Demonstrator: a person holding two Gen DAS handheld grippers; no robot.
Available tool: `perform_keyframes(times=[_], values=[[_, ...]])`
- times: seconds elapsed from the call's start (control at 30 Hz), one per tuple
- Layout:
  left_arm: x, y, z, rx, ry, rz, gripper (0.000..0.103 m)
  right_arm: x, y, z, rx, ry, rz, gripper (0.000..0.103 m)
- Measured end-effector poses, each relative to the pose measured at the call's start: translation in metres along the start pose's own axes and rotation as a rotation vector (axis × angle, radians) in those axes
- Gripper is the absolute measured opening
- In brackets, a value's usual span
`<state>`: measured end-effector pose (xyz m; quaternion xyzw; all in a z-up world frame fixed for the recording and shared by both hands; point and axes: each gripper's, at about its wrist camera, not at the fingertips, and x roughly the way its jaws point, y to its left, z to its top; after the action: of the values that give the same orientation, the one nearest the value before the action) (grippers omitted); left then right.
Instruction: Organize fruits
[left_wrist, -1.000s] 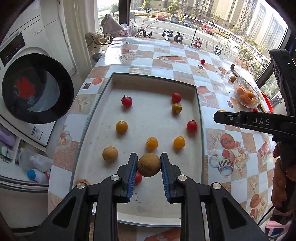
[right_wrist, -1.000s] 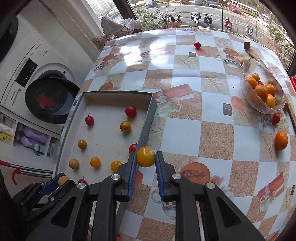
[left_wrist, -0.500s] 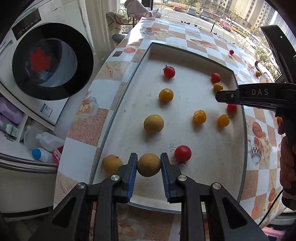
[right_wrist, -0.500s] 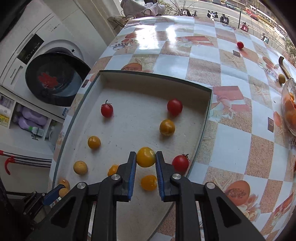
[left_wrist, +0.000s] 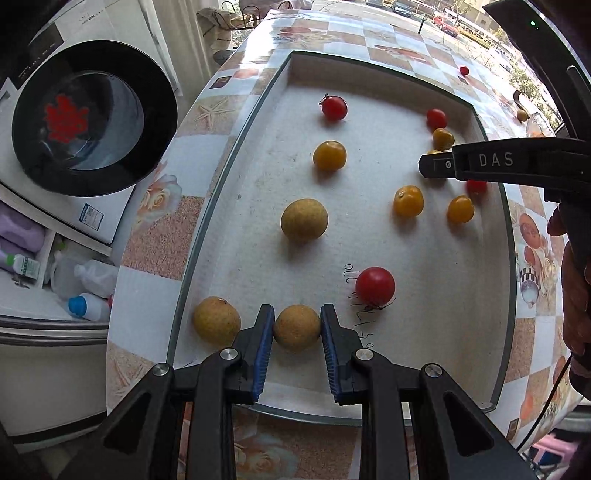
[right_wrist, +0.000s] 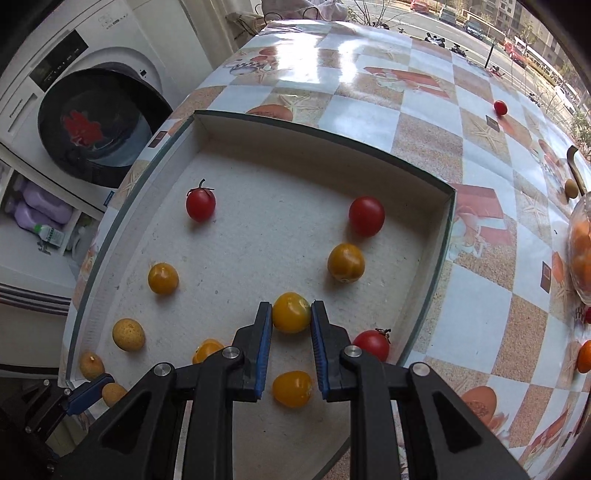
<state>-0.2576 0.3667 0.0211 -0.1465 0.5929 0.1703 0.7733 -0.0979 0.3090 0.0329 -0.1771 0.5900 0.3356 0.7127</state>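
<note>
My left gripper (left_wrist: 297, 328) is shut on a tan longan (left_wrist: 296, 326), low over the near left corner of the white tray (left_wrist: 236, 155). Another longan (left_wrist: 217, 320) lies just left of it and a red tomato (left_wrist: 375, 286) to its right. My right gripper (right_wrist: 291, 314) is shut on a yellow tomato (right_wrist: 291, 312) above the tray's (right_wrist: 445, 236) right half. Red and yellow tomatoes and longans lie spread in the tray. The right gripper also shows in the left wrist view (left_wrist: 439, 164), over the tray's right side.
A washing machine (left_wrist: 85, 122) stands left of the table, with bottles (left_wrist: 88, 295) on a shelf below. A glass bowl of oranges (right_wrist: 580, 254) sits at the table's right edge. A loose red tomato (right_wrist: 500, 107), a longan (right_wrist: 571, 187) and an orange (right_wrist: 584, 356) lie on the tablecloth.
Both grippers moved left and down over the tray with their fruit. The left went to the near left corner; the right moved from the tablecloth to above the tray's right half.
</note>
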Motion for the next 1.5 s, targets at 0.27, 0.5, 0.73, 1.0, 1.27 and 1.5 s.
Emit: perform_keyframes(times=[0.27,0.5,0.73,1.0,1.27,1.5], values=[[-0.006,-0.006,0.002,0.015,0.015,-0.019,0.086,-0.014,-0.002,-0.002,0.017,0.001,0.037,0.051],[-0.017,-0.016,0.007,0.042,-0.002,-0.006,0.086,-0.039,-0.001,-0.015,0.025,-0.012,0.056,0.058],[-0.02,-0.015,0.01,0.043,0.012,0.029,0.103,-0.063,-0.008,-0.031,0.06,0.005,0.031,0.084],[-0.021,-0.017,0.018,0.027,0.056,0.114,0.103,-0.069,-0.021,-0.046,0.149,0.076,0.022,0.103],[-0.02,-0.022,0.019,0.032,0.086,0.086,0.103,-0.07,-0.017,-0.054,0.144,0.103,0.019,0.103],[-0.022,-0.024,0.022,0.04,0.082,0.08,0.103,-0.07,-0.019,-0.059,0.158,0.119,0.019,0.103]])
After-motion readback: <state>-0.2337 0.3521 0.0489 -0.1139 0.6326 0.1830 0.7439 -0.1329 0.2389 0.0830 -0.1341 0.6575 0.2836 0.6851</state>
